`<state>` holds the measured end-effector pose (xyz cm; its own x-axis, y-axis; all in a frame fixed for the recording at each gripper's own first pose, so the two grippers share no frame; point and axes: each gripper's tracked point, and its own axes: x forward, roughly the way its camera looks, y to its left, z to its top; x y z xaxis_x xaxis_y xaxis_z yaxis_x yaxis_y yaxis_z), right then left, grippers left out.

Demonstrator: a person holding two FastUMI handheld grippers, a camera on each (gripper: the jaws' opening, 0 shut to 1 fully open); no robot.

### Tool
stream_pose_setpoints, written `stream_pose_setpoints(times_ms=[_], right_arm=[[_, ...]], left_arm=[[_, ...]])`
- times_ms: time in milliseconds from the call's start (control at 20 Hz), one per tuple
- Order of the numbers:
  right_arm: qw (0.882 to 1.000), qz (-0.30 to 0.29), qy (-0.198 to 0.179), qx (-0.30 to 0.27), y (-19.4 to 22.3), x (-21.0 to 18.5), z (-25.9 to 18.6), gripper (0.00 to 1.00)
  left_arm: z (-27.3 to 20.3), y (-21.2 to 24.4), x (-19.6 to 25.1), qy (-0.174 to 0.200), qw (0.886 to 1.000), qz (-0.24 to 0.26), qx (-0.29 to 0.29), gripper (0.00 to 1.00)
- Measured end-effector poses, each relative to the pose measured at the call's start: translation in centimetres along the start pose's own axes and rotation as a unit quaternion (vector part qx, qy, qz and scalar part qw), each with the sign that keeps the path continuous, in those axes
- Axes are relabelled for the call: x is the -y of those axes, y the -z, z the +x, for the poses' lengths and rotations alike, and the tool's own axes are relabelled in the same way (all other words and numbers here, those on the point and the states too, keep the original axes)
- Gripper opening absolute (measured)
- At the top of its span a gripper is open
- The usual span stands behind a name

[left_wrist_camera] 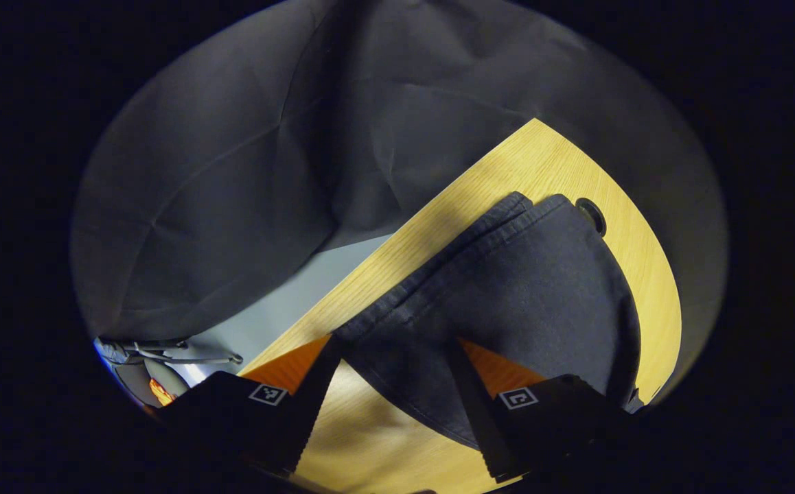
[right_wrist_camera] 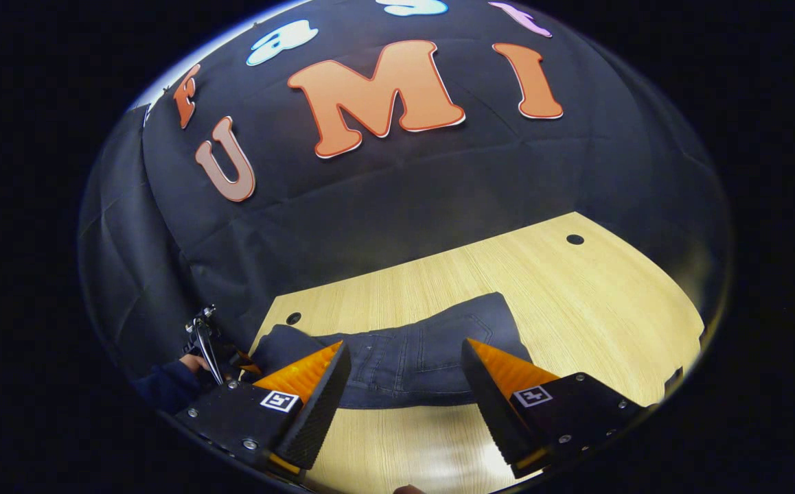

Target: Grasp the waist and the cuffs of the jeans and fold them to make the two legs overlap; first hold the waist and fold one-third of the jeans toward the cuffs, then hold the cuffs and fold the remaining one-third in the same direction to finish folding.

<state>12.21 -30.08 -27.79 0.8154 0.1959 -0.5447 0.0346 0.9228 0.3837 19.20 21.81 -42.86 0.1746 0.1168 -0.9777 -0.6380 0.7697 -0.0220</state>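
Looking along my left gripper (left_wrist_camera: 390, 405), I see its jaws spread wide with nothing held; the jeans (left_wrist_camera: 507, 302) lie on the table (left_wrist_camera: 542, 165) ahead of and partly between them. My right gripper (right_wrist_camera: 404, 391) is likewise wide open and empty, the jeans (right_wrist_camera: 411, 357) just beyond its jaws, seemingly folded lengthwise, though shadow muddies that.

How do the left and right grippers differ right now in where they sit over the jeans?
The left gripper hovers at the hemmed cuff end of the jeans, by the table's side edge; the right gripper hovers at the waist end, where the pockets show. The left one's jaws reach over the denim; the right one's stand short of its near edge. Both are open, gripping nothing.
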Motion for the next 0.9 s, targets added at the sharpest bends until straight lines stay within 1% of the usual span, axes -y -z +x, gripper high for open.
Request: stream_pose_setpoints(times_ms=[50, 100, 150, 200, 250, 300, 350, 400, 450, 650, 700, 800, 900], right_arm=[[1.0, 0.003, -0.001, -0.003, 0.2, 0.1, 0.1, 0.98], [1.0, 0.005, -0.002, -0.004, 0.2, 0.3, 0.1, 0.98], [1.0, 0.005, -0.005, -0.004, 0.2, 0.4, 0.1, 0.98], [1.0, 0.004, -0.004, -0.004, 0.4, 0.8, 0.1, 0.98], [1.0, 0.004, -0.006, -0.006, 0.4, 1.1, 0.0, 0.98], [1.0, 0.005, -0.005, -0.008, 0.5, 1.6, 0.0, 0.98], [1.0, 0.009, -0.008, -0.011, 0.5, 2.0, 0.1, 0.98], [1.0, 0.012, -0.008, -0.016, 0.4, 2.5, 0.3, 0.98], [1.0, 0.016, -0.009, -0.018, 0.3, 2.9, 0.5, 0.98], [0.999, 0.026, -0.023, -0.017, -1.0, 3.4, 0.9, 0.98], [0.999, 0.025, -0.029, -0.017, -1.3, 3.5, 1.1, 0.98], [0.999, 0.024, -0.034, -0.016, -1.9, 3.8, 1.2, 0.98], [0.999, 0.026, -0.043, -0.013, -2.4, 4.0, 1.3, 0.98]], left_arm=[[0.1, 0.2, 0.9, 0.009, 1.0, 0.016, 0.005, 0.89], [0.4, 0.0, 2.0, 0.032, 0.999, 0.037, 0.021, 0.76], [0.5, 0.1, 2.8, 0.065, 0.997, 0.032, 0.033, 0.54], [0.0, -0.2, 2.9, 0.08, 0.996, 0.025, 0.042, 0.33], [0.3, -0.2, 3.2, 0.102, 0.993, 0.022, 0.052, 0.11], [0.4, 0.1, 3.4, 0.12, 0.991, 0.023, 0.051, 0.02], [0.3, 0.6, 2.9, 0.129, 0.99, 0.028, 0.048, 0.02], [-0.3, 0.2, 2.4, 0.142, 0.988, 0.018, 0.059, 0.02], [-1.1, -0.5, 3.3, 0.168, 0.983, 0.008, 0.07, 0.01], [-6.0, -2.0, 5.2, 0.24, 0.964, -0.025, 0.114, 0.01], [-7.3, -2.1, 6.0, 0.257, 0.958, -0.027, 0.127, 0.01], [-9.5, -1.9, 5.8, 0.284, 0.947, -0.026, 0.148, 0.01], [-11.6, -1.3, 7.0, 0.297, 0.94, -0.01, 0.169, 0.01]])
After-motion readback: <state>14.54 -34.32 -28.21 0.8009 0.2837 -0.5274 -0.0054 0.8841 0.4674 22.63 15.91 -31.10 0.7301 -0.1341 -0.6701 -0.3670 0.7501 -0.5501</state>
